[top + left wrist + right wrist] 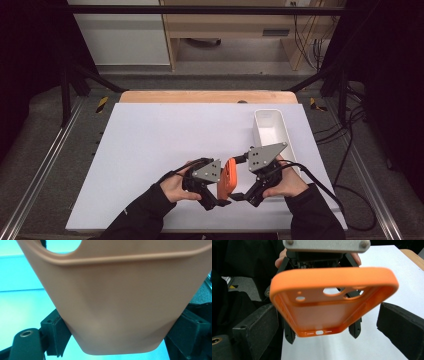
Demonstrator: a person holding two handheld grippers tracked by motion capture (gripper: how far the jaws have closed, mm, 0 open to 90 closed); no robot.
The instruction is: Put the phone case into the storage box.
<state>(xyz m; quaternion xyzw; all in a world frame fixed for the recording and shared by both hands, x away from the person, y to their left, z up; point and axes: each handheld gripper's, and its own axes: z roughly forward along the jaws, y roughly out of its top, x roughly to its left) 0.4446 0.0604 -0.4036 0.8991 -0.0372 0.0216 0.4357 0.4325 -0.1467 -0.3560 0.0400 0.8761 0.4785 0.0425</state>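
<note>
the white counter (150, 150) carries a white rectangular bin (270, 127) at its far right, near the right hand. the orange phone case (226, 181) is off the counter, held in the air between the two tools near the counter's near edge.

the left tongs (219, 202) are closed on the case: in the left gripper view both black jaws press against its narrowing lower end (117, 315), one on each side wall. the right tongs (239, 196) are not gripping. in the right gripper view the case (329, 312) sits between the two pads with a clear gap on either side, its open inside with camera cutouts and port holes facing the lens.

handling judgement: the case looks like a thin, empty shell, so it is probably very light and somewhat flexible. the matte surface should give fair friction. squeezing across the open width may bow the walls inward. the better hold is across the raised side rims near a corner or the short end, where the shell is stiffest.
</note>
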